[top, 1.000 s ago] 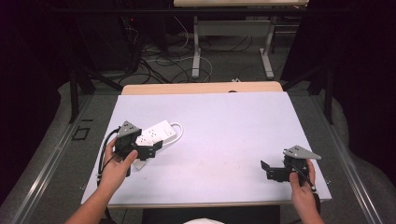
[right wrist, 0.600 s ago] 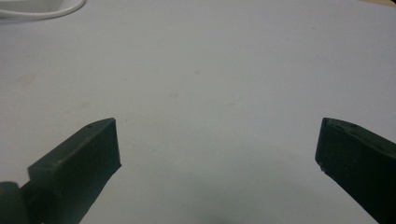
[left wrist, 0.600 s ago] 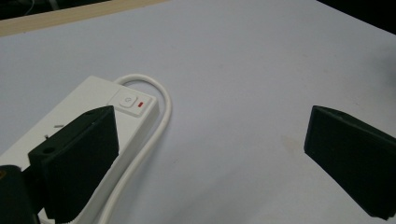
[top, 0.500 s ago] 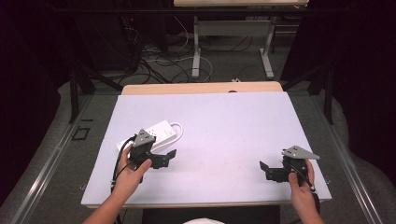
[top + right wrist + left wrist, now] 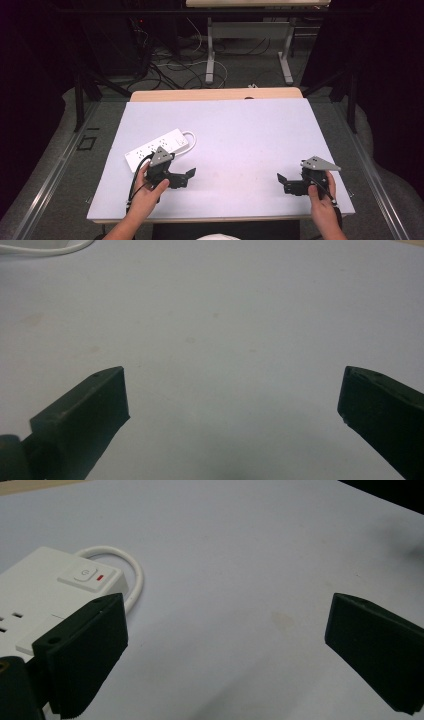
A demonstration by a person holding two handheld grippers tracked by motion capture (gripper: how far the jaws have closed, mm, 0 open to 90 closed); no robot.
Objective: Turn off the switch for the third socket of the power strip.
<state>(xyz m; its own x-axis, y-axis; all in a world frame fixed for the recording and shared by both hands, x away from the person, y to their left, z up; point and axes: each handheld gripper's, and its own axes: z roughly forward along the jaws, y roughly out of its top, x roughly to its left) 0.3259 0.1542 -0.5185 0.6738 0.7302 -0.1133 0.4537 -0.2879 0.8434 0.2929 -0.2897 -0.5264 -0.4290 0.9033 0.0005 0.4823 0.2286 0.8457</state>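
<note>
Dark floor strewn with cables and table legs lies beyond a pale grey table (image 5: 240, 125) with a wooden strip at its far edge. On the table's left half lies a white power strip (image 5: 150, 148), set at a slant, its short white cord (image 5: 131, 575) looping back at the switch end; the rocker switch (image 5: 82, 575) and a small red mark beside it show in the left gripper view.

Just on the near side of the strip sits the left gripper (image 5: 186, 177), held in the person's left hand (image 5: 146, 192), its jaws spread wide with nothing between them and pointing toward the middle of the table rather than at the strip. In the left gripper view one jaw overlaps the strip's edge; whether it touches I cannot tell. Well apart, near the table's right front corner, the right gripper (image 5: 282, 182) rests low in the right hand (image 5: 322, 200), jaws likewise wide and empty over bare table.

By my judgement the strip is not grasped, and the work stands at the approach. The next move likely calls for turning the left gripper toward the strip and closing across its narrow body.
</note>
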